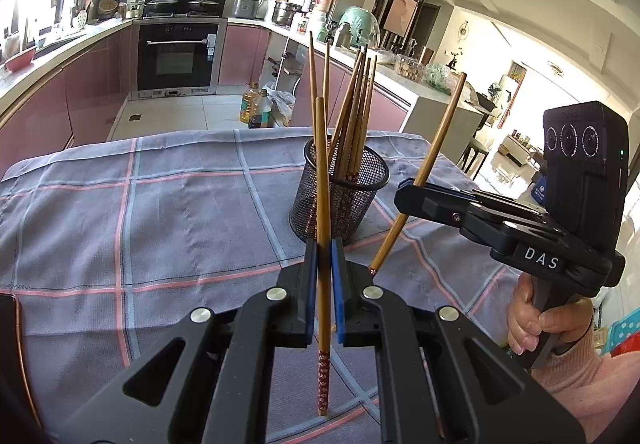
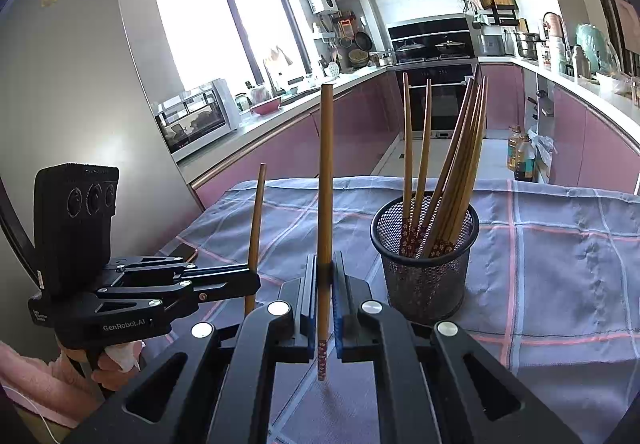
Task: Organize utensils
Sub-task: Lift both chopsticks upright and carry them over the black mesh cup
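In the left wrist view, your left gripper (image 1: 324, 264) points forward and somewhat down over the cloth (image 1: 160, 204), its blue pads closed on a chopstick (image 1: 322, 204) that stands nearly upright, patterned end down at 6 o'clock and plain end up toward 12. The cup (image 1: 340, 192), a black mesh holder with a bunch of chopsticks fanned out of its mouth, stands on the cloth just beyond the fingertips, slightly toward 1 o'clock. At 3 o'clock your right gripper (image 1: 406, 196) comes in from the side, level and pointing left across the frame; it is clamped on a second chopstick (image 1: 432, 160) that leans with its top toward 1 o'clock, its patterned end low and near the cloth. Your right hand (image 1: 536, 320) wraps the handle from below at 4 o'clock, with a pink sleeve behind it. In the right wrist view, the right gripper (image 2: 325, 272) also points forward and down, closed on its chopstick (image 2: 325, 204), which here stands upright with the patterned end at 6 o'clock. The cup (image 2: 424, 264) sits on the cloth (image 2: 560, 264) at 2 o'clock from the fingertips, close by. At 9 o'clock the left gripper (image 2: 252, 280) reaches in toward the right, gripping its chopstick (image 2: 256, 212) upright, and your left hand (image 2: 116, 368) holds the handle at 8 o'clock.
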